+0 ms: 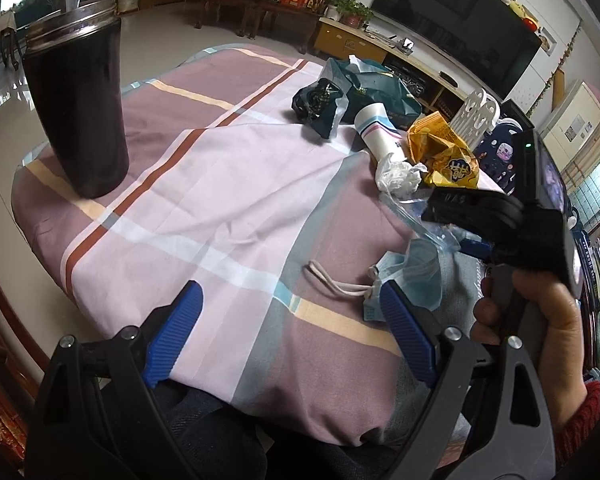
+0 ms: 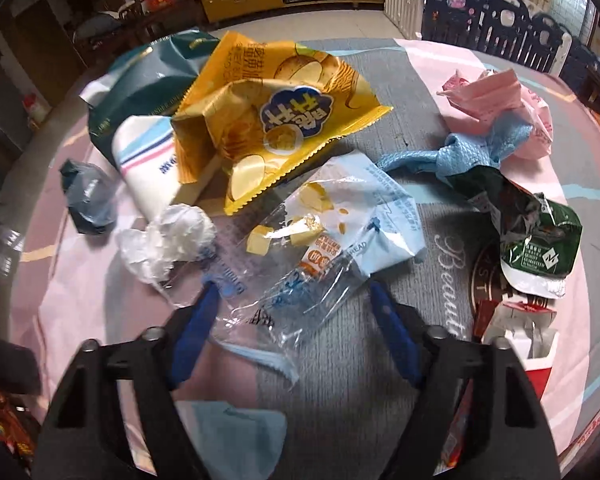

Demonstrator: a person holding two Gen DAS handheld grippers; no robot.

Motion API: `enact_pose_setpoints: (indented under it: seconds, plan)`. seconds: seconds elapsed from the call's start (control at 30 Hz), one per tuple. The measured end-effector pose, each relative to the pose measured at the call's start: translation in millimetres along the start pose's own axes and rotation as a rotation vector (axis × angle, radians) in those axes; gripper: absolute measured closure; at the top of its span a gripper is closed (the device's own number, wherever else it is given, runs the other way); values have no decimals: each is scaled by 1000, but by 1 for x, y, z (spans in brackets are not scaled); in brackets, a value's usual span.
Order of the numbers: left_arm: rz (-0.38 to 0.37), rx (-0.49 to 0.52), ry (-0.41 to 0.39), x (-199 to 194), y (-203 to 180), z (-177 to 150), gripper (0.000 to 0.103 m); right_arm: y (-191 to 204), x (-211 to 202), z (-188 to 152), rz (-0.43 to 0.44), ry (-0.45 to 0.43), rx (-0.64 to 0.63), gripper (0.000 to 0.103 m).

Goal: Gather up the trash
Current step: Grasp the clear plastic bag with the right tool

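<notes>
My left gripper [image 1: 292,328] hangs open over the checked tablecloth [image 1: 228,184] with nothing between its blue pads. A light blue face mask [image 1: 414,276] lies just past its right finger. A tall black bin [image 1: 78,108] stands at the far left of the table. My right gripper [image 2: 294,320] points down over a clear plastic bread wrapper [image 2: 324,236]. The wrapper's near end lies between the parted fingers, and the pads do not press on it. Around it lie a yellow crisp bag [image 2: 276,112], a striped white cup [image 2: 148,160] and a crumpled white tissue [image 2: 172,236].
More litter lies to the right: a pink wrapper [image 2: 500,100], a knotted blue cloth [image 2: 460,152], a torn green packet [image 2: 540,236] and a red and white box [image 2: 520,344]. A teal bag [image 2: 140,84] lies behind the cup. A hand [image 1: 540,320] holds the right gripper's handle.
</notes>
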State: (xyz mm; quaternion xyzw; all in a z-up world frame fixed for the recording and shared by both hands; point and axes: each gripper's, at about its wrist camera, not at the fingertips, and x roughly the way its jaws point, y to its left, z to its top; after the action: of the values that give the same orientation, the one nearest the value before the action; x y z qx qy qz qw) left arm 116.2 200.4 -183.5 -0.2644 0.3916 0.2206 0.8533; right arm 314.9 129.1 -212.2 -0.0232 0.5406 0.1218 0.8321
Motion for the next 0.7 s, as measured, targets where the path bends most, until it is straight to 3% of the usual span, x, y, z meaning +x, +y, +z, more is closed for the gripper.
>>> enact_pose_setpoints:
  seconds: [0.2,0.7]
  plan:
    - [1,-3,2,1,1,0,13,-11,-21,-18,38,-34,-18,78]
    - [14,22,0,1,-5,-2,13,-85,-130,-94,79,-218,26,79]
